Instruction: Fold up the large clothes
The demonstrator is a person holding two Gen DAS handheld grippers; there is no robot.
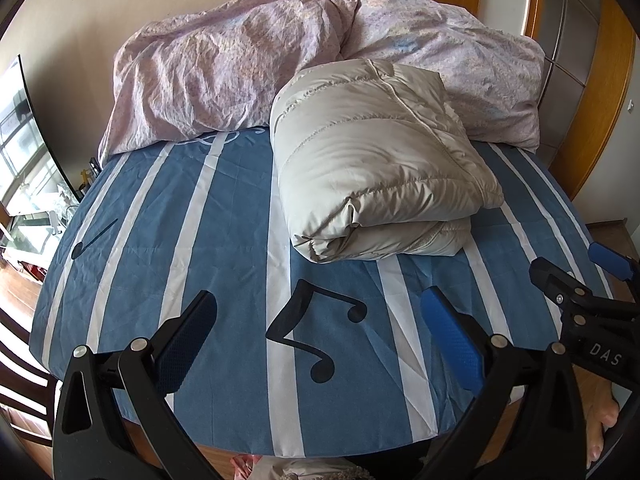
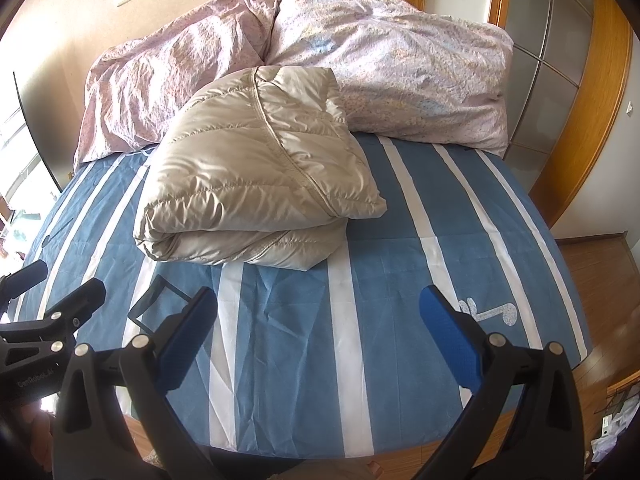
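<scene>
Beige down jacket (image 1: 376, 164) folded in a puffy bundle at frame centre on the striped bed (image 1: 208, 240), touching the pink duvet (image 1: 224, 68) behind. Left hand-held gripper (image 1: 320, 336) and right hand-held gripper (image 2: 320, 336) both spread wide, empty, low in frame. Risk: slippery padding springing open unpressed.

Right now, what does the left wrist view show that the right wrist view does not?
Only the left wrist view shows the large black music note printed on the sheet, and the right gripper at its right edge. Only the right wrist view shows the small white note motif, the left gripper at its left edge, and the wooden floor. Both show the folded beige puffer jacket on the blue-and-white striped bed sheet, the crumpled pink floral duvet behind, and both grippers open and empty.
</scene>
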